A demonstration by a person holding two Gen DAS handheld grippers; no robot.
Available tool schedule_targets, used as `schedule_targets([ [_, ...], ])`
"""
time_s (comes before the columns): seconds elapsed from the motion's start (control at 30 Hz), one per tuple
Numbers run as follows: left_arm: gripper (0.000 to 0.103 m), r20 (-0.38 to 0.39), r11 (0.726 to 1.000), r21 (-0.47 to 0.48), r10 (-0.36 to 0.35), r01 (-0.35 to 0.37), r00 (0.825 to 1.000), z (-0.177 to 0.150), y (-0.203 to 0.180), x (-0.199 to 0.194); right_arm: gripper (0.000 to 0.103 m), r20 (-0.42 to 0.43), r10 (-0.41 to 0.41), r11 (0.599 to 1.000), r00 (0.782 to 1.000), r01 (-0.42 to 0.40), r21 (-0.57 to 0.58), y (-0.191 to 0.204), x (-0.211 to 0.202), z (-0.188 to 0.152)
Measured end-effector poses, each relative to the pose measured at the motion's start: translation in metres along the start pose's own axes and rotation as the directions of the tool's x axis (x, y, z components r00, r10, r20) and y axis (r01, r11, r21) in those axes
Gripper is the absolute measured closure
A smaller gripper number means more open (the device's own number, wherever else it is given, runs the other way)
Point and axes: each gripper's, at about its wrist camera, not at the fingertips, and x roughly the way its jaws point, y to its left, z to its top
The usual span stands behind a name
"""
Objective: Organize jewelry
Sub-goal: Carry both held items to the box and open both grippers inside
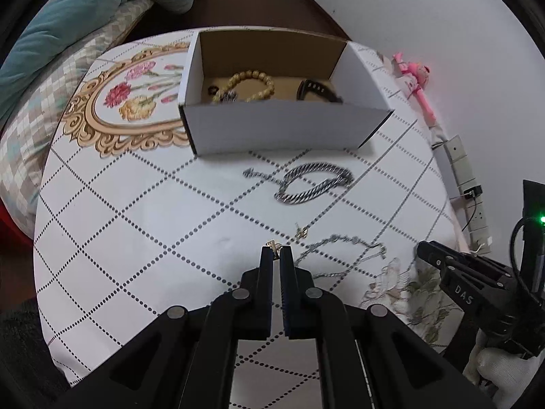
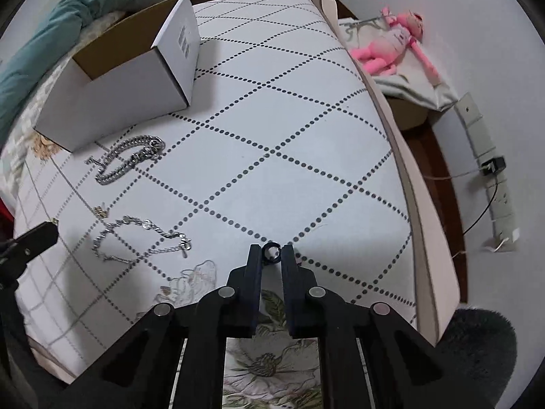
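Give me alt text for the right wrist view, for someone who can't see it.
The right hand-held gripper pinches a small dark ring between its fingertips above a white table with dotted diamond lines. Two silver chain bracelets lie at left, near an open white cardboard box. A pink doll lies at the far right.

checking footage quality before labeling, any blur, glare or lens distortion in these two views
Left wrist view: strong fisheye bending with dark corners, the box sharp, the small gold piece at the left gripper slightly soft, a green light flaring at the right edge. Right wrist view: same curving of the table edge, even soft light, no glare, the dark ring in the right gripper crisp.
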Motion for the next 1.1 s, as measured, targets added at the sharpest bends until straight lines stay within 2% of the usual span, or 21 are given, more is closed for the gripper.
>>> schedule_targets([
  [0.13, 0.101, 0.04, 0.999, -0.009, -0.052, 0.053, 0.998, 0.02, -0.002, -0.027, 0.091, 0.05, 0.1, 0.994, 0.994, -0.102, 0.042, 0.001, -0.035, 0.02],
  [0.3, 0.101, 0.117, 0.993, -0.012, -0.112, 0.114, 0.987, 0.077, 0.003, -0.063, 0.091, 0.136, 0.228, 0.974, 0.964, -0.228, -0.018, 0.03, -0.084, 0.075],
  [0.43, 0.101, 0.149, 0.995, -0.009, -0.094, 0.096, 0.984, 0.124, 0.014, -0.065, 0.091, 0.147, 0.261, 0.965, 0.954, -0.251, -0.081, 0.066, -0.088, 0.121],
  [0.63, 0.101, 0.068, 0.997, -0.034, -0.069, 0.072, 0.995, 0.164, 0.036, -0.028, 0.092, 0.061, 0.25, 0.959, 0.966, -0.238, -0.157, 0.106, -0.054, 0.176],
  [0.67, 0.101, 0.052, 0.997, -0.035, -0.068, 0.07, 0.996, 0.167, 0.039, -0.022, 0.098, 0.044, 0.245, 0.958, 0.968, -0.235, -0.167, 0.111, -0.047, 0.18],
  [0.77, 0.099, 0.004, 0.996, -0.07, -0.047, 0.047, 0.999, 0.171, 0.048, -0.009, 0.098, 0.001, 0.235, 0.957, 0.972, -0.231, -0.173, 0.116, -0.034, 0.19],
  [0.83, 0.096, -0.026, 0.996, -0.084, -0.009, 0.007, 1.0, 0.173, 0.051, -0.002, 0.097, -0.027, 0.22, 0.959, 0.975, -0.221, -0.175, 0.116, -0.026, 0.195],
  [0.87, 0.093, -0.042, 0.996, -0.085, 0.022, -0.025, 0.999, 0.173, 0.053, 0.001, 0.096, -0.031, 0.215, 0.96, 0.976, -0.217, -0.174, 0.115, -0.025, 0.197],
  [0.93, 0.076, -0.034, 0.995, -0.078, 0.054, -0.056, 0.998, 0.172, 0.054, 0.001, 0.093, -0.033, 0.209, 0.962, 0.977, -0.211, -0.172, 0.114, -0.023, 0.198],
  [0.97, 0.056, -0.023, 0.995, -0.077, 0.067, -0.069, 0.997, 0.171, 0.055, 0.0, 0.089, -0.025, 0.197, 0.964, 0.98, -0.198, -0.175, 0.112, -0.025, 0.198],
  [1.0, 0.04, -0.01, 0.993, -0.075, 0.086, -0.086, 0.996, 0.17, 0.056, -0.001, 0.082, -0.018, 0.188, 0.966, 0.982, -0.188, -0.178, 0.111, -0.026, 0.198],
  [1.1, 0.037, 0.019, 0.989, -0.066, 0.132, -0.131, 0.991, 0.166, 0.056, -0.004, 0.065, 0.019, 0.137, 0.973, 0.99, -0.131, -0.189, 0.109, -0.034, 0.196],
])
